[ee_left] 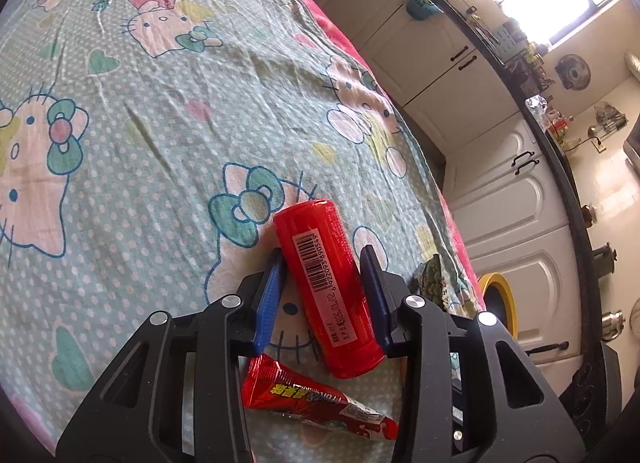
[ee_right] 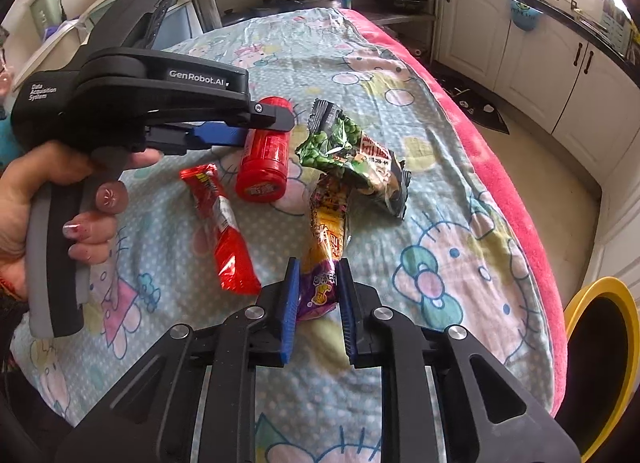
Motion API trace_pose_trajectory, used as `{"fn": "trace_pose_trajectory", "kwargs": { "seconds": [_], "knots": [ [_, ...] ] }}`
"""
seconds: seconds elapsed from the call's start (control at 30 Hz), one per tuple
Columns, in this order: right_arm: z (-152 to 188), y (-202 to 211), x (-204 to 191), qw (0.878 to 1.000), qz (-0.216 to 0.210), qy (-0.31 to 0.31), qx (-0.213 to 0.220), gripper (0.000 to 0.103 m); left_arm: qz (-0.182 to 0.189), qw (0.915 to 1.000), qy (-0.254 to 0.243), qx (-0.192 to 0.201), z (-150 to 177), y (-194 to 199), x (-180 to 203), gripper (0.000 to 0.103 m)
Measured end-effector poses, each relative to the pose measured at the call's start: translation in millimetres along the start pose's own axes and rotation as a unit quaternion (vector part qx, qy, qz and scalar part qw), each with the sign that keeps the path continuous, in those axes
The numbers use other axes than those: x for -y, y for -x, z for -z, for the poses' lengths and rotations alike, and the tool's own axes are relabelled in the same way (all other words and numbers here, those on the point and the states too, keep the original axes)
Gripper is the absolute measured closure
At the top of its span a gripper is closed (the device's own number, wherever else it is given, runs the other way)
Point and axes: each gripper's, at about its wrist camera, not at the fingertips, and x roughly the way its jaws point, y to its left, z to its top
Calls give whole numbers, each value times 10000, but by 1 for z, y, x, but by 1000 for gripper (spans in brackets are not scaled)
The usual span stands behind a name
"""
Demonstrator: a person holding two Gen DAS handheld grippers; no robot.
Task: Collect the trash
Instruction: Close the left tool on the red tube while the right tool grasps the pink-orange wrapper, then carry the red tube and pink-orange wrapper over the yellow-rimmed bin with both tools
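Left wrist view: green snack bag is showing only a corner behind the right finger of the left tool. Yellow-rimmed bin is being cut by the desk edge. Right wrist view: lower frame edge is cropping it.

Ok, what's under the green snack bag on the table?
The green snack bag lies across the top end of the yellow-purple wrapper. Beneath both is the tablecloth; anything else under it is hidden.
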Motion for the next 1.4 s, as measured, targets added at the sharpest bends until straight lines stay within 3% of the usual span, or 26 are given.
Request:
{"fn": "trace_pose_trajectory", "kwargs": {
  "seconds": [0.27,0.53,1.1,1.4],
  "knots": [
    [11,8,-3,10000,-50,-46,29,86,-37,9999,-23,131,12,17,-9,78],
    [17,22,-11,9999,-83,-32,107,86,-177,9984,-165,513,20,57,-20,78],
    [18,73,-30,9983,-99,-19,571,87,-587,9872,-774,1268,54,141,-17,78],
    [13,103,-42,9953,-109,-52,965,87,-421,9821,-1134,1441,72,170,3,78]
  ]
}}
